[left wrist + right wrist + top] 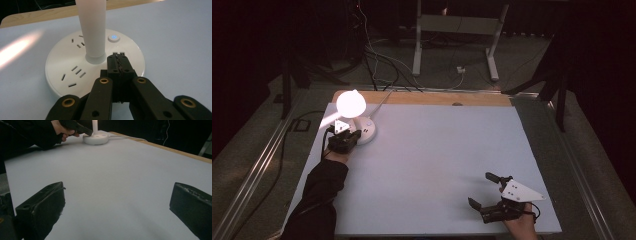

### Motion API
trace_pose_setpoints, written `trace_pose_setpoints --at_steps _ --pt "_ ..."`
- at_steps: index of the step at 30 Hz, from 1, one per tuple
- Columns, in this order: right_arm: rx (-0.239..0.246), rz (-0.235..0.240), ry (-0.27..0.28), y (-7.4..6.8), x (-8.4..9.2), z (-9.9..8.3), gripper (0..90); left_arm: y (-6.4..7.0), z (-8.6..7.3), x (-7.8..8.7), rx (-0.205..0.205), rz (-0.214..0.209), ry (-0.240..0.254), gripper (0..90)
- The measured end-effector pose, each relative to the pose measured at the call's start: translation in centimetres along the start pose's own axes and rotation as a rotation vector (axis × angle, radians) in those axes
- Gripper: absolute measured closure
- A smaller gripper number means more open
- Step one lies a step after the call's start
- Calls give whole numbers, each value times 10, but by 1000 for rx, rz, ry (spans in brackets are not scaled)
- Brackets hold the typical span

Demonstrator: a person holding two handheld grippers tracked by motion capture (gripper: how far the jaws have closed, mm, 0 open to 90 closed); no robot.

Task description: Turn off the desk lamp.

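Left gripper (354,135), jaws pinched together, sits on the lamp base (367,131) near the bench (432,160) corner; right gripper (486,190) jaws wide, mid-bench open.

right gripper (117,205) jaws wide apart | table (120,170) | lamp base (96,138) far

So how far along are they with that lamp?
The lamp is already glowing and the button on its round base shows a blue light. The left gripper, jaws shut, rests on that base near the button. The right gripper waits open, apart. What's left isn't clear from here.
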State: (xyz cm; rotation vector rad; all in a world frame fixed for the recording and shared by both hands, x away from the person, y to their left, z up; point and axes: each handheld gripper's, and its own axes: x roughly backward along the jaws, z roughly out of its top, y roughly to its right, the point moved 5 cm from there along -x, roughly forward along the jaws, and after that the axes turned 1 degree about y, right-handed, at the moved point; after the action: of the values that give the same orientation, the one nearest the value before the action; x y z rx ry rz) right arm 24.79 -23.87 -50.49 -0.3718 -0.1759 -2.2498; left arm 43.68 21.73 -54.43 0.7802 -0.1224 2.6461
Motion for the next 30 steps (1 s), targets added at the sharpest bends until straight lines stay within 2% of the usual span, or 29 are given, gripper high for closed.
trace_pose_setpoints --at_steps 7,10,12,14,19,26,30 --pt "0 2 -2 0 -1 0 0 1 -1 -1 -4 -6 4 900" --pt "-2 2 -5 0 -1 -1 0 1 0 -2 -3 1 -2 900" --pt "-1 2 -8 -1 -1 -1 0 2 1 -2 -21 14 -13 900" --pt "0 3 -7 -1 -1 -1 0 2 2 -1 -14 13 -14 900" --pt "0 1 -1 0 0 0 0 3 10 9 10 -11 25 900" --pt "2 1 -2 0 0 0 0 4 15 14 -4 -12 42 900" --pt "1 0 -2 0 0 0 0 3 14 13 1 -11 44 900"
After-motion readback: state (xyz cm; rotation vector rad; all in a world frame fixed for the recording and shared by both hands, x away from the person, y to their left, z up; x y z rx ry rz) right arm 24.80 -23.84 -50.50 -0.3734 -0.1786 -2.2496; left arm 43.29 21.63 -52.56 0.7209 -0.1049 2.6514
